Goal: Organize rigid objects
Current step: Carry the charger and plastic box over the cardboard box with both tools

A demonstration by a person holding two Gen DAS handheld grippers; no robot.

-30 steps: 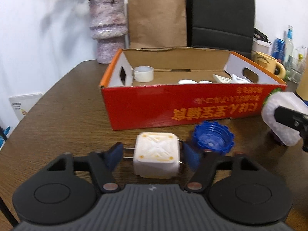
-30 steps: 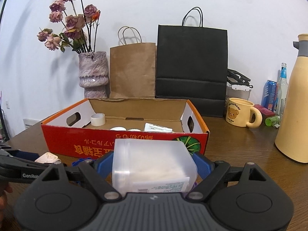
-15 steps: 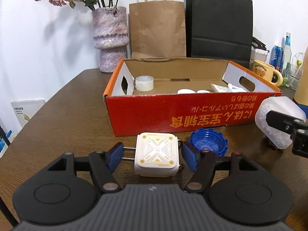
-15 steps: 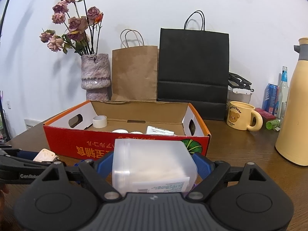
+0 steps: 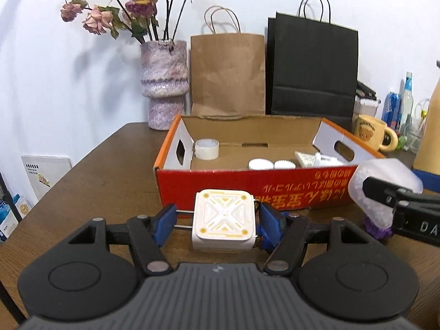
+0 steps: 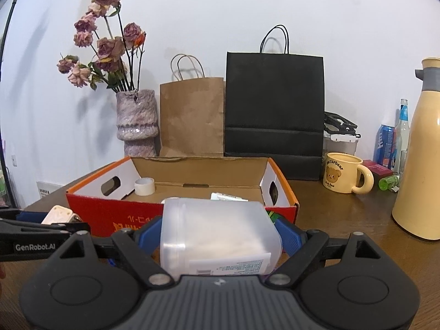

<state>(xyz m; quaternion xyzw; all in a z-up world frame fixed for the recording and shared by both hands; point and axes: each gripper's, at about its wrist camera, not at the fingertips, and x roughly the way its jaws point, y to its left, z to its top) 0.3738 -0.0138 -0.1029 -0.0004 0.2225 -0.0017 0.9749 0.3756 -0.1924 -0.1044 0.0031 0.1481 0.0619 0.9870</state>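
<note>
Left gripper (image 5: 223,221): clamped on the white cube with yellow markings (image 5: 223,218) — held above the wooden table (image 5: 104,181), just in front of the red cardboard box (image 5: 247,189).
Right gripper (image 6: 220,233): jaws wide, pressed on the translucent plastic jar (image 6: 217,233) — before the box's near wall.
Box contents: tape roll (image 5: 206,148), white lids (image 5: 260,163).

Behind the table you see a vase (image 6: 136,122) of dried roses (image 6: 104,44), a brown paper bag (image 6: 191,118) touching a black bag (image 6: 274,115), and to your right a bear mug (image 6: 343,176), a cream jug (image 6: 420,165) and a blue can (image 6: 385,144).
</note>
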